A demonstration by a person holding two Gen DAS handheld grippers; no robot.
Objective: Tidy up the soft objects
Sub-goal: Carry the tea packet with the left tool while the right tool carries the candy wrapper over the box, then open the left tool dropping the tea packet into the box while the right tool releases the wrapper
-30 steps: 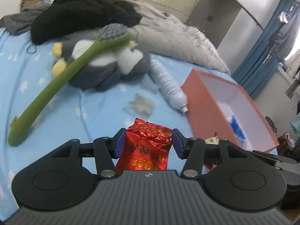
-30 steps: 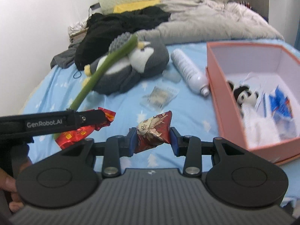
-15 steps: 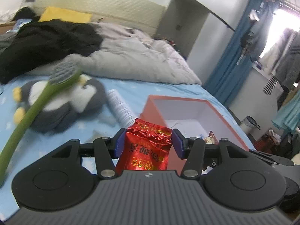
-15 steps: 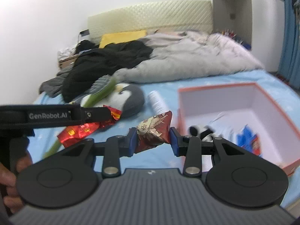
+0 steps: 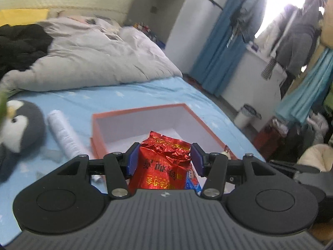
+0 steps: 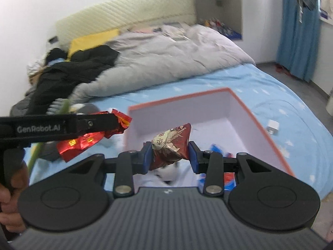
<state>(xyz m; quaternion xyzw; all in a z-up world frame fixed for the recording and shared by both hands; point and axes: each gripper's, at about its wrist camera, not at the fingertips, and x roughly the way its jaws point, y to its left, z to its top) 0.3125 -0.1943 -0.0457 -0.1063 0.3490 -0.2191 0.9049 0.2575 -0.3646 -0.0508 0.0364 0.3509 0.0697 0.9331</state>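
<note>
While both grippers hang over the orange box (image 6: pixel 268 137) on the blue star-print sheet (image 5: pixel 149 91), the left gripper (image 5: pixel 164 159) is clenched on a red foil packet (image 5: pixel 164 166) and the right gripper (image 6: pixel 169 156) grips a crumpled red-and-gold foil packet (image 6: pixel 171 143). A penguin plush (image 5: pixel 19 123) and a white bottle (image 5: pixel 62 133) lie left of the box

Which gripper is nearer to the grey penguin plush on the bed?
Left. The left gripper, shut on a red foil packet, hangs close beside the penguin plush. The right gripper, holding a brown packet, is farther off, over the orange box.
</note>
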